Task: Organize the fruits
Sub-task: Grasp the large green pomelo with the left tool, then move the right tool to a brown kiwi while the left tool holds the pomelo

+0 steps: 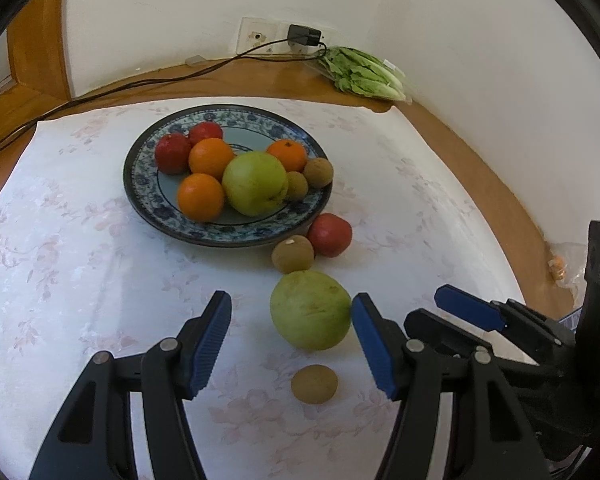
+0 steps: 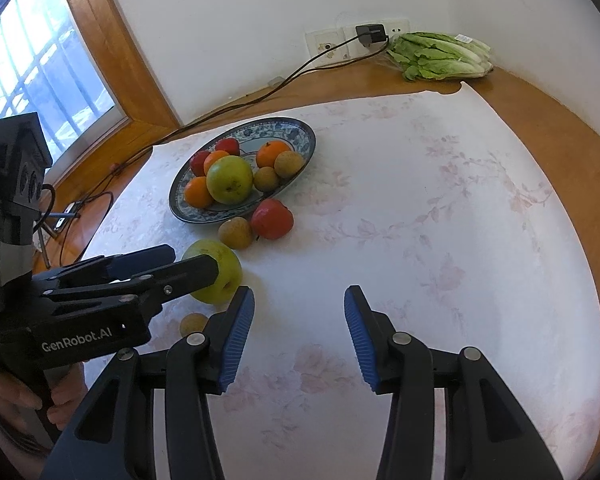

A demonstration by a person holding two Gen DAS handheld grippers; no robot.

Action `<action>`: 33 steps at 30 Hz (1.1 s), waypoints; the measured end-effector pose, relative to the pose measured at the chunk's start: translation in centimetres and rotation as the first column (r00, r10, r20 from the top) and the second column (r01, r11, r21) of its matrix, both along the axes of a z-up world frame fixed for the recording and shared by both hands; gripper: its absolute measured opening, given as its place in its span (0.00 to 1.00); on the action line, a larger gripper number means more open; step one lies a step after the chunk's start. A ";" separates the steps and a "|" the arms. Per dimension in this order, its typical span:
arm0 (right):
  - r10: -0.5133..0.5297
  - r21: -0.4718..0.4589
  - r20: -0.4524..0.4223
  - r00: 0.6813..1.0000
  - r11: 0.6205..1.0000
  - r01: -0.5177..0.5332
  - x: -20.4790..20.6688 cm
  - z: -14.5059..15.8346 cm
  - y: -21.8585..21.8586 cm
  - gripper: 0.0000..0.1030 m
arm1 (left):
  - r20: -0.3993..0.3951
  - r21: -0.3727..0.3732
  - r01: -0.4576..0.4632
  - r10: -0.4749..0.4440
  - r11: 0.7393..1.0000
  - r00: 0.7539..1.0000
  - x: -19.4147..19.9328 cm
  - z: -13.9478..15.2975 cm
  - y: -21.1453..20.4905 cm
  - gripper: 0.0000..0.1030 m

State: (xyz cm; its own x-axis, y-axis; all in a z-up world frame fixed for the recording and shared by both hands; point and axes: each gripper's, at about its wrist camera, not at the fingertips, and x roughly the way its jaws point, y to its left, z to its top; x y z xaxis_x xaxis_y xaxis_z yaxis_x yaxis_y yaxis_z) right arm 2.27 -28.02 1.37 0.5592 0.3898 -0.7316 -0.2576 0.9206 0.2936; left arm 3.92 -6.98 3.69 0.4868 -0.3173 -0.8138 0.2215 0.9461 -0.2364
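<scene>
A: What writing can be read here?

B: Only "GenRobot.AI", in white on the black body of the left gripper, seen from the right wrist view. The label on the bag of lettuce by the wall is too small to read.

A: State of the left gripper?

B: Jaws about half apart, pointing down at the tablecloth. A green guava lies between the blue pads; the right-hand pad is at its skin or just touching, the other pad stands clear. Nothing is gripped.

A: And the right gripper?

B: Jaws parted, narrower than the left's, over bare cloth, holding nothing.

A: Where do the fruits lie?

B: On the blue-patterned plate: a second green guava, three oranges, two red fruits and two small brown fruits. Off the plate, just beside its near rim: a red fruit touching a brown fruit. Nearer the camera, the loose guava, then one more small brown fruit alone on the cloth.

A: Anything else?

B: A black charger sits plugged into the wall socket, its cable trailing across the wooden table
</scene>
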 end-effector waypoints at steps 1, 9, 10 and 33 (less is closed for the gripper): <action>-0.001 0.001 0.000 1.000 1.000 0.001 0.0 0.0 -0.1 0.47 | 0.001 0.000 0.003 -0.003 1.000 1.000 0.0 0.0 -0.1 0.64; -0.016 0.008 -0.010 1.000 1.000 0.016 0.1 -0.2 -0.5 0.47 | -0.005 -0.021 0.029 -0.030 0.999 1.000 0.1 -0.3 -0.9 0.55; -0.016 0.009 -0.010 1.000 1.000 0.016 0.1 -0.2 -0.6 0.47 | -0.006 -0.024 0.035 -0.035 0.999 0.999 0.1 -0.4 -1.0 0.53; -0.006 0.019 -0.031 1.000 1.000 0.006 0.9 -0.2 0.4 0.47 | 0.014 -0.014 -0.036 0.036 0.999 0.999 0.0 0.4 2.6 0.45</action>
